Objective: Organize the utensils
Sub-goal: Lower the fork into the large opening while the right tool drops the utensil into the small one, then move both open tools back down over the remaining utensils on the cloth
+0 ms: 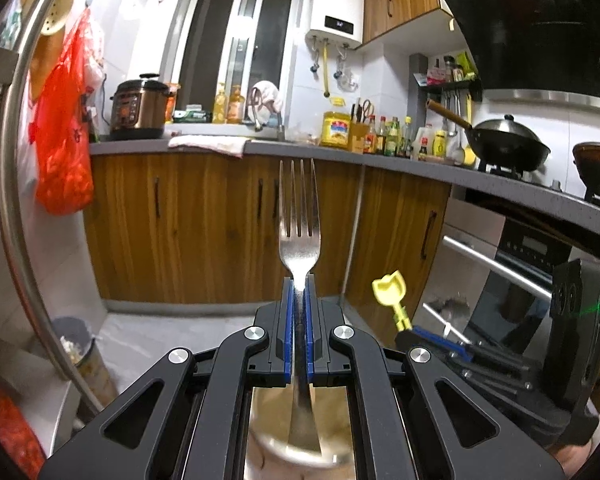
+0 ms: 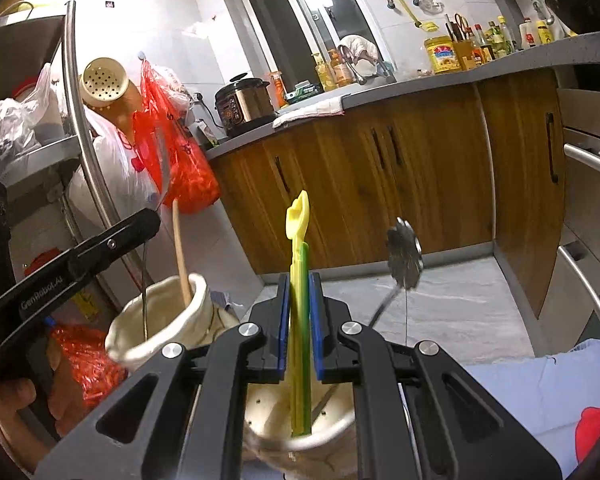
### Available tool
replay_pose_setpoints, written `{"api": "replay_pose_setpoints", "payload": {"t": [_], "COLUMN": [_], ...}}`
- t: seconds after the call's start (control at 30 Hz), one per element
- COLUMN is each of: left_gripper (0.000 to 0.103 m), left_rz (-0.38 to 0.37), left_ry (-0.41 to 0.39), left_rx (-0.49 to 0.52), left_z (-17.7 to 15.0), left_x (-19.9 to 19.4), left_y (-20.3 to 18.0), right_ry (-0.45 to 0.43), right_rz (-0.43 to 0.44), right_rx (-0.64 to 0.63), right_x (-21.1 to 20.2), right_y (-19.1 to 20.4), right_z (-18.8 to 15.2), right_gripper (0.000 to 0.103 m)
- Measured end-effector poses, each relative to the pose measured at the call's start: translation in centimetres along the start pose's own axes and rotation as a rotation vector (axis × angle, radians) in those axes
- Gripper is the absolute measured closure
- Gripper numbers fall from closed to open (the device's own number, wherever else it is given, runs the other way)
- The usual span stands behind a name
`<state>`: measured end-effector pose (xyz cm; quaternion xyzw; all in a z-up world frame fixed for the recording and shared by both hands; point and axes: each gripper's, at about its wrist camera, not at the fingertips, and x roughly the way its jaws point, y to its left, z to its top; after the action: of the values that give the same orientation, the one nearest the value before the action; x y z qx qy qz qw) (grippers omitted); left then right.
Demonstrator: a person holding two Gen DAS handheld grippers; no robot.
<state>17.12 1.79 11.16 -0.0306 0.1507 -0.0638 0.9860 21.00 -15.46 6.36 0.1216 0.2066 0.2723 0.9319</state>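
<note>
In the left wrist view a steel fork [image 1: 299, 240] stands upright, tines up, with my left gripper [image 1: 299, 284] shut on its neck. Its handle reaches down into a blurred cream holder [image 1: 270, 428]. The right wrist view shows that gripper [image 2: 150, 218] from the side above a cream holder [image 2: 160, 320], which also has a wooden stick [image 2: 180, 248] in it. My right gripper [image 2: 299, 280] is shut on a yellow-green plastic utensil [image 2: 298, 240], whose lower end sits inside a second cream holder [image 2: 268, 412]. A metal utensil with a round head [image 2: 404, 256] stands in that same holder.
A steel rack post [image 2: 80, 128] rises at the left with red bags [image 2: 180, 168] hanging beside it. Wooden cabinets [image 1: 204, 224] and a grey counter [image 1: 420, 164] face me. An oven handle [image 1: 496, 268] is to the right. A blue cloth [image 2: 540, 392] lies at lower right.
</note>
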Motion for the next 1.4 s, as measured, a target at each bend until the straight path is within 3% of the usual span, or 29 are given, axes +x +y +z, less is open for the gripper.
{"api": "replay_pose_setpoints", "payload": {"t": [0.5, 1.03, 1.13, 1.2, 1.23, 1.33, 1.4], "left_gripper": [0.097, 0.092, 0.09, 0.087, 0.086, 0.072, 0.063], "left_rz": [0.043, 0.061, 0.058, 0.057, 0.055, 0.055, 0.048], "left_ry": [0.267, 0.297, 0.296, 0.294, 0.293, 0.285, 0.276], "left_rx": [0.07, 0.09, 0.087, 0.08, 0.079, 0.071, 0.066], "left_z": [-1.1, -1.2, -1.2, -1.2, -1.1, -1.0, -0.9], "left_x": [0.2, 1.0, 1.0, 0.7, 0.5, -0.4, -1.2], "left_y": [-0.4, -0.9, -0.9, -0.9, -0.9, -0.9, -0.9], "right_ry": [0.138, 0.186, 0.188, 0.183, 0.177, 0.164, 0.155], "right_rz": [-0.03, -0.071, -0.07, -0.07, -0.069, -0.065, -0.069], "right_rx": [-0.013, -0.024, -0.029, -0.034, -0.033, -0.033, -0.035], "right_x": [-1.5, -0.5, -0.6, -0.9, -1.2, -2.3, -3.2], "right_y": [0.3, 0.2, 0.5, 0.7, 0.8, 1.0, 1.2], "right_z": [-1.3, -0.5, -0.3, -0.1, 0.0, 0.2, 0.3], "right_gripper": [0.095, 0.094, 0.088, 0.075, 0.074, 0.07, 0.061]}}
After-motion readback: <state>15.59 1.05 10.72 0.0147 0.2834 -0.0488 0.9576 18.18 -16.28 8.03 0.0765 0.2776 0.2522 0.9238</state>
